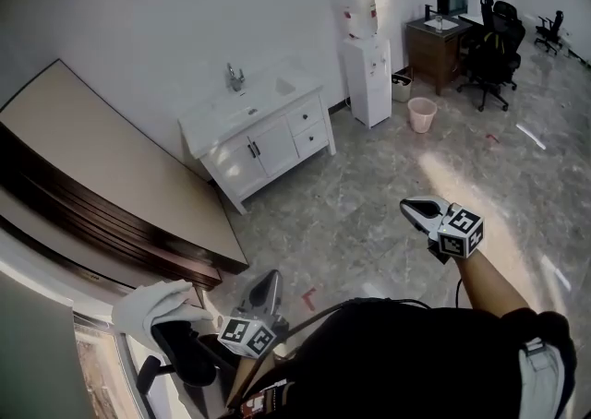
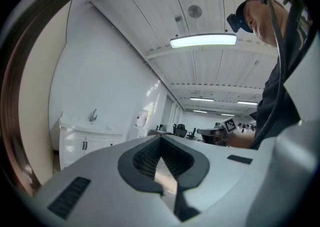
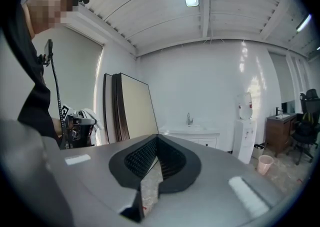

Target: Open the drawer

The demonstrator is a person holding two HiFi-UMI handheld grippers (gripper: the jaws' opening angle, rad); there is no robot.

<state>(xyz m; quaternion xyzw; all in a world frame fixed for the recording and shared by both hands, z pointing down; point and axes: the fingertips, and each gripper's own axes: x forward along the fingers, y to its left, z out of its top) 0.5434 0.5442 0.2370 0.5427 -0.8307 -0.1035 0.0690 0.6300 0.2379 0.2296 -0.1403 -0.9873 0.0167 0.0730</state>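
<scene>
Vanity cabinet [image 1: 263,136] stands well ahead of both your grippers, across the stone floor [image 1: 369,214]. Its two drawers [image 1: 305,118], on the end nearer your right gripper [image 1: 413,209], look shut, though they are small from here. That gripper's jaws are closed together on nothing. Your left gripper [image 1: 273,277] is likewise closed and empty.

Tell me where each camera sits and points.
Head view: on the person's head, looking down at the sink cabinet, left claw, right claw, own chest.
Left claw view: on that claw, facing the cabinet; torso at right.
Right claw view: on that claw, facing cabinet and water cooler; shoulder at left.
All share the cabinet.
</scene>
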